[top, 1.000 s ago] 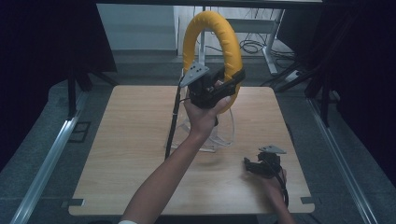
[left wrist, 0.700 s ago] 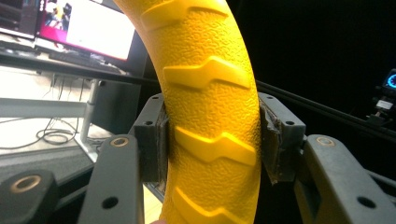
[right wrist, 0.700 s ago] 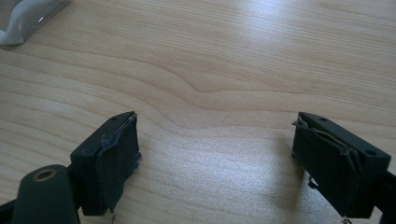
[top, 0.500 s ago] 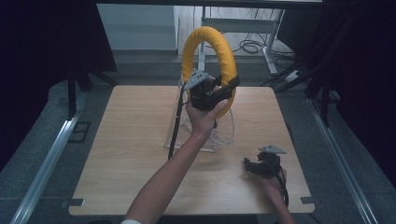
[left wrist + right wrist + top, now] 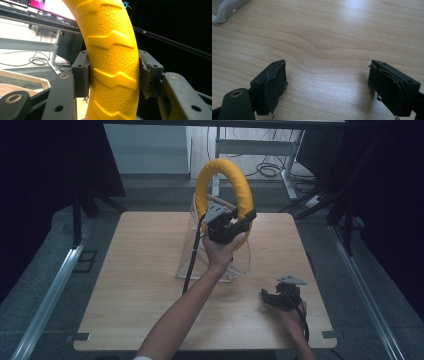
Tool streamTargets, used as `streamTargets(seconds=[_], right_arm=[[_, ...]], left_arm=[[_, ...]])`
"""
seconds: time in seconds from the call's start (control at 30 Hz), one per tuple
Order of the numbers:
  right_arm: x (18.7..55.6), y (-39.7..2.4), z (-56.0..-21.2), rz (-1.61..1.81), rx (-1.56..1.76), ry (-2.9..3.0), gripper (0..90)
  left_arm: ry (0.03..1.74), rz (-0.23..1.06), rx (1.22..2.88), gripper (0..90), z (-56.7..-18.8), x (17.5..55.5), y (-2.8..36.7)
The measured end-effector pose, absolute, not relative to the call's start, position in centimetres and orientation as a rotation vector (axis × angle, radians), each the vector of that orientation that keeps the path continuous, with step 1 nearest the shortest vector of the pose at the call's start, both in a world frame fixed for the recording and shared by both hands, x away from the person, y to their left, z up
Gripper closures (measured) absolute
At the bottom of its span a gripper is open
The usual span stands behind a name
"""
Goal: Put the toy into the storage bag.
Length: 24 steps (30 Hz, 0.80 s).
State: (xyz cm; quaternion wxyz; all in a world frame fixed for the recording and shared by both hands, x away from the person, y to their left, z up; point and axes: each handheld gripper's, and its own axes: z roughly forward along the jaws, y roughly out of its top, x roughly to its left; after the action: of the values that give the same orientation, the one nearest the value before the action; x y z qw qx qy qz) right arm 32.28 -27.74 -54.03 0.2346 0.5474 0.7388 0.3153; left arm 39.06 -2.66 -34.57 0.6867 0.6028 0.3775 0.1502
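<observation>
The left claw (image 5: 239, 222) is clamped on the yellow ring (image 5: 223, 172), which rises upright above it over a clear stand (image 5: 240, 265). The right claw (image 5: 328, 87) gapes wide, empty, low over the desk (image 5: 130, 270).

Grey floor (image 5: 45, 270), pale wall (image 5: 145, 150), dark curtains (image 5: 45, 165), metal desk frame (image 5: 260, 145)

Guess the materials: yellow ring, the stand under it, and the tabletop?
Yellow ring: looks like moulded rubber or soft plastic, matte, with a pebbled skin and raised zigzag ribs; the left gripper is clamped on it. Stand: clear acrylic or similar plastic, glossy, since the table shows through it. Tabletop: light wood or wood-look laminate, with visible grain and a soft sheen.
</observation>
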Motion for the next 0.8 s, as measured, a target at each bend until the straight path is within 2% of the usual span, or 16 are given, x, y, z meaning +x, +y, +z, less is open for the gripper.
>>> streamTargets(seconds=[0.8], right_arm=[[32.3,-27.8,-54.0,0.865,1.497,2.03,15.4]], left_arm=[[0.946,0.326,1.404,50.2,-38.3,39.8,-3.7]])
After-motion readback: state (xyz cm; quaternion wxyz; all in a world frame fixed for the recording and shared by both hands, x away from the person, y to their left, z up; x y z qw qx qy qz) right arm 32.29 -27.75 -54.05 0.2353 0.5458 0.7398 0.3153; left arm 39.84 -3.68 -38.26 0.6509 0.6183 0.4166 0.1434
